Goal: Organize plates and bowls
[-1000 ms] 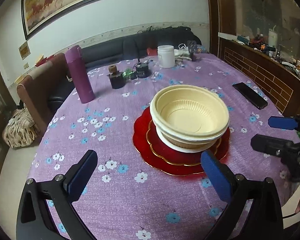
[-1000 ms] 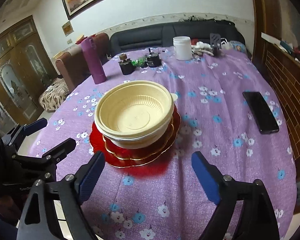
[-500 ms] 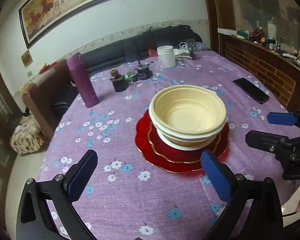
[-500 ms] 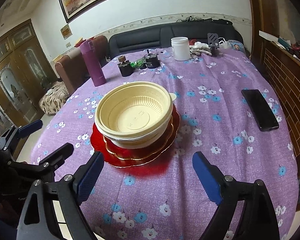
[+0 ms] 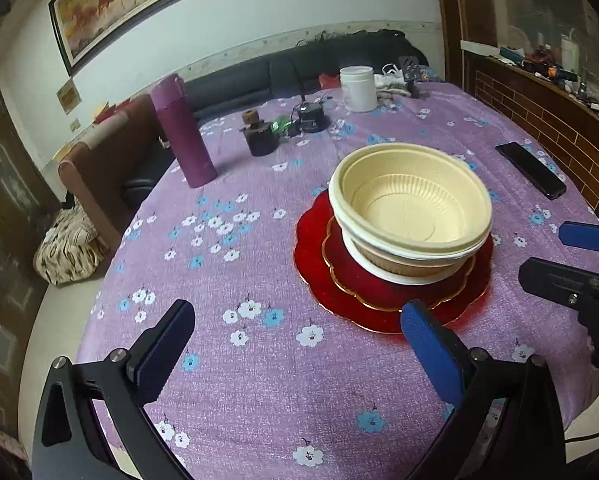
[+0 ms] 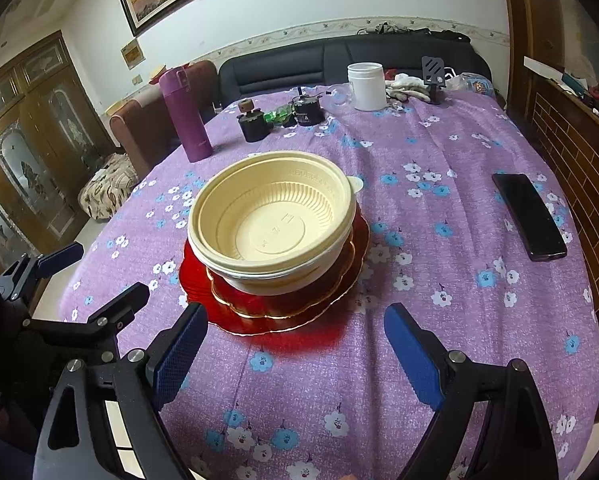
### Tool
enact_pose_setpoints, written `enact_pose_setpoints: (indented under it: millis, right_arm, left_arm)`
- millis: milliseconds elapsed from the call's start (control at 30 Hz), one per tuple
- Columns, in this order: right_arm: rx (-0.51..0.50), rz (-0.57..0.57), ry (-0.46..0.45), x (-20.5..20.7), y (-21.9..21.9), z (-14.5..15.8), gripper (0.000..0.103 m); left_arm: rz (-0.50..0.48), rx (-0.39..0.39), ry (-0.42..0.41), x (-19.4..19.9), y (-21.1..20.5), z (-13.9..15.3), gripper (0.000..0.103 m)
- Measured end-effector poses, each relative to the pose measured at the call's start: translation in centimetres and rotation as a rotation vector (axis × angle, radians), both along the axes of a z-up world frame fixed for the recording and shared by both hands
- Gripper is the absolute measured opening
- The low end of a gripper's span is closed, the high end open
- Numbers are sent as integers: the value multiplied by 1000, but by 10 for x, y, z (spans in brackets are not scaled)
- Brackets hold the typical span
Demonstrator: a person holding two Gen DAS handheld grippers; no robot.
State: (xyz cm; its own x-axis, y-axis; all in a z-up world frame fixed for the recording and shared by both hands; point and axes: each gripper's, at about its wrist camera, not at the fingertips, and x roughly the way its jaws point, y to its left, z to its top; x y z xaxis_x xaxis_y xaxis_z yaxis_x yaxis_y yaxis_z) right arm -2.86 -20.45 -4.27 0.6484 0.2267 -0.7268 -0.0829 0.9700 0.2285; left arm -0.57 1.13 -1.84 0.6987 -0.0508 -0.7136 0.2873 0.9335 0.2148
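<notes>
Cream plastic bowls sit nested on stacked red plates in the middle of the purple flowered table. My left gripper is open and empty, held back from the stack at the near table edge. My right gripper is open and empty, also short of the stack. Each gripper shows in the other's view: the right one at the right edge of the left wrist view, the left one at the left edge of the right wrist view.
A purple flask, a dark small pot, a black round item and a white jar stand at the far side. A black phone lies right. A sofa is behind.
Both grippers have drawn back and up a little from the stack; the bowls and plates have not moved. Both stay open.
</notes>
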Motion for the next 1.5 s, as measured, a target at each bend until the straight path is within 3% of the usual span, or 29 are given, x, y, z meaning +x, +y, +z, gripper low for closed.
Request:
enact_pose_setpoints:
  millis: [1500]
  right_arm:
    - [-53, -26, 34, 28, -5, -6, 92]
  left_arm:
    - [17, 25, 22, 30, -8, -12, 103]
